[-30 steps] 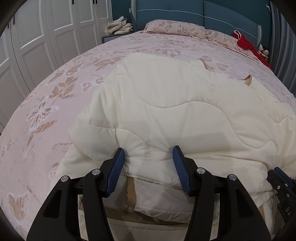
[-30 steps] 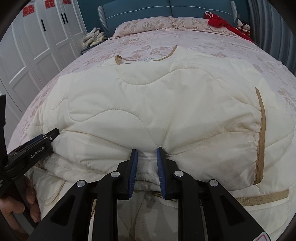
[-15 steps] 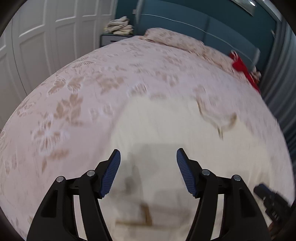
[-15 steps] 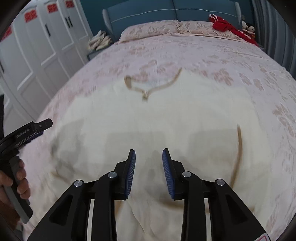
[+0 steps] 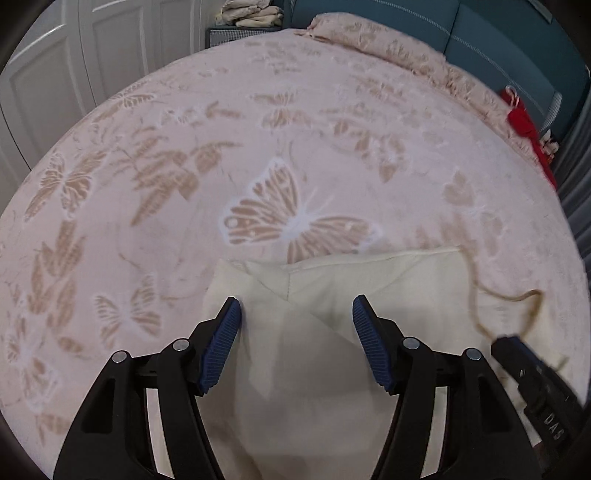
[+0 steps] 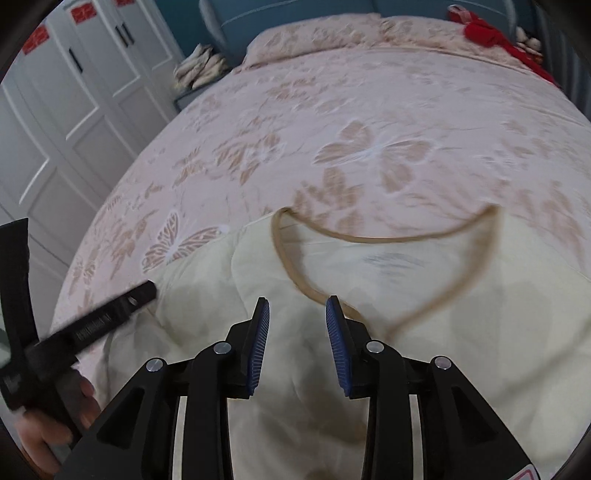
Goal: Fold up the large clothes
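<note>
A cream quilted garment (image 5: 332, 295) with tan trim lies on the pink butterfly-print bed (image 5: 258, 147). Its tan-edged neckline (image 6: 388, 238) faces the headboard in the right wrist view. My left gripper (image 5: 295, 314) is open and empty, above the garment's far left corner. My right gripper (image 6: 297, 314) is open and empty, above the garment (image 6: 461, 314) just below the neckline. Each view shows the other gripper at its edge: the right one (image 5: 532, 376) and the left one (image 6: 92, 325).
White wardrobe doors (image 6: 74, 92) stand along the left. A teal headboard (image 5: 498, 33) and pink pillows (image 6: 332, 37) are at the far end. A red item (image 6: 487, 33) lies at the far right. Folded cloths (image 5: 255, 11) sit on a bedside table.
The right gripper has let go of the folded garment edge and opened. Both grippers have risen and moved forward over the garment toward its neckline end; the left stayed open.
</note>
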Motion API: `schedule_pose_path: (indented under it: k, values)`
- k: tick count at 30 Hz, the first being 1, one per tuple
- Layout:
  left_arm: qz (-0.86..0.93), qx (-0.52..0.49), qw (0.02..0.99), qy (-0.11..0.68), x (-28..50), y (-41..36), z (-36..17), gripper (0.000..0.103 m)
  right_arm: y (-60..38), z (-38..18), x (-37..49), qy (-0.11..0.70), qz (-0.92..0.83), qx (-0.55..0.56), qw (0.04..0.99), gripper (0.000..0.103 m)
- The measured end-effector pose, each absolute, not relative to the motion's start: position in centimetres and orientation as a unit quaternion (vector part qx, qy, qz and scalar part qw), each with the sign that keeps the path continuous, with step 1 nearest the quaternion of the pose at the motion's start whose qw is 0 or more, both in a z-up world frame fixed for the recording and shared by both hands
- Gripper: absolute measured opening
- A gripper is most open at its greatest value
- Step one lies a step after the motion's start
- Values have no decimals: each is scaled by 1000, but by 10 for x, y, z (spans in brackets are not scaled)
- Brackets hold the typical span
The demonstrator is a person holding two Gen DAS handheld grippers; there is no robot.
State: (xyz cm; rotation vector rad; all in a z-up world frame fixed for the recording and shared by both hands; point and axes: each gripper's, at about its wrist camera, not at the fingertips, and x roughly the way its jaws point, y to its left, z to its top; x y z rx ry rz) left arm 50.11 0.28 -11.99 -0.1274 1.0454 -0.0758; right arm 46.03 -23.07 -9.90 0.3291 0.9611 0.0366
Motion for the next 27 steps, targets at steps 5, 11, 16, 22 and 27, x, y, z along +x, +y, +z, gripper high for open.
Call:
schedule_pose_path:
  k: [5,11,16,22,27]
  values:
    - [-27,-35,886,462,496,2,-136,64,-222,-130,483,471,25,152,868,37]
    - [-23,-46,901,431,489,6,-143,68,-227,-136,472,438,43,166,882,4]
    - [-16,-33,905,423,488,2,-146,70,-233,-142,466,415,27,185,891,1]
    - [-6,-9,899,438,493,-4,-143,74,-248,-119,452,398,-5,193,897,7]
    - [-31,2,912,409,471,-11,-100,74,-329,-81,397,356,-74,227,903,11]
